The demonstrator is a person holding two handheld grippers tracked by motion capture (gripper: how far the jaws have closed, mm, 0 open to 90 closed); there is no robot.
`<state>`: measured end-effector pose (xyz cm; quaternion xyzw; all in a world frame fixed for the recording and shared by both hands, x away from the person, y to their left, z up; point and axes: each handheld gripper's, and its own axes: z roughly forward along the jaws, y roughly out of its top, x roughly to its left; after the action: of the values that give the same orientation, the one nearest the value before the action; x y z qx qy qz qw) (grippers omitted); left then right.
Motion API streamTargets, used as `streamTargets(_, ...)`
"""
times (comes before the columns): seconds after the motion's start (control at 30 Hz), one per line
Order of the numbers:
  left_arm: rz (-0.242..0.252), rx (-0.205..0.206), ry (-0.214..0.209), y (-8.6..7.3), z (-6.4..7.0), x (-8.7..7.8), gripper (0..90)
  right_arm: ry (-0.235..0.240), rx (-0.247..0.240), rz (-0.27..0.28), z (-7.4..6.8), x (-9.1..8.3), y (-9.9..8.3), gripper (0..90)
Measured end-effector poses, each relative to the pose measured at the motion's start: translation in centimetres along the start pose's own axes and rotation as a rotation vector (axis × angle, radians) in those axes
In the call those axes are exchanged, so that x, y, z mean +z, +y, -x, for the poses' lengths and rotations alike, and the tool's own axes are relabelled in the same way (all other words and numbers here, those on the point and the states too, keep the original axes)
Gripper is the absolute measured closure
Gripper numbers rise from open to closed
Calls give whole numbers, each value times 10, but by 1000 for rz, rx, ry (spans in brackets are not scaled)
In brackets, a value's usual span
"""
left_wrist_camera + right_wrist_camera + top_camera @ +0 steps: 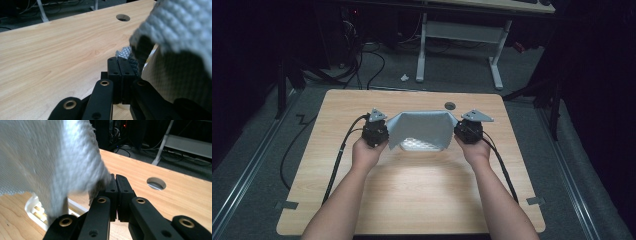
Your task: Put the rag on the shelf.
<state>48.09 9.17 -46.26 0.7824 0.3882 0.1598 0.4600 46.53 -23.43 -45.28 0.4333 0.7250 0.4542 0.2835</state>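
The grey cloth [422,127] hid most of a white tray [421,145] near the table's [412,200] middle; the tray's inside was too blurry to tell.

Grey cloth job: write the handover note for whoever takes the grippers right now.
Left gripper: shut on one corner of the grey cloth.
Right gripper: shut on the opposite corner.
The cloth hangs spread between the two, lifted above the wooden table. Under its lower edge sits a white ridged object; what it is cannot be told.
Done: both corners gripped, cloth raised and stretched.
Left: probably lowering or laying the cloth, keeping both jaws closed until it is placed.
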Motion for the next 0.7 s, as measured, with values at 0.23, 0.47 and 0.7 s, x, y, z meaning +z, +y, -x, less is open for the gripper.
streamTargets(0.23,-23,-1,0,-8,-1,2,894,-5,-2,-48,0,7,-13,895)
streamTargets(0.47,-37,-16,-4,-13,-3,5,890,-12,18,-54,2,10,-22,894)
streamTargets(0.7,-44,-36,-8,-15,-3,6,885,-12,26,-71,5,10,-27,892)
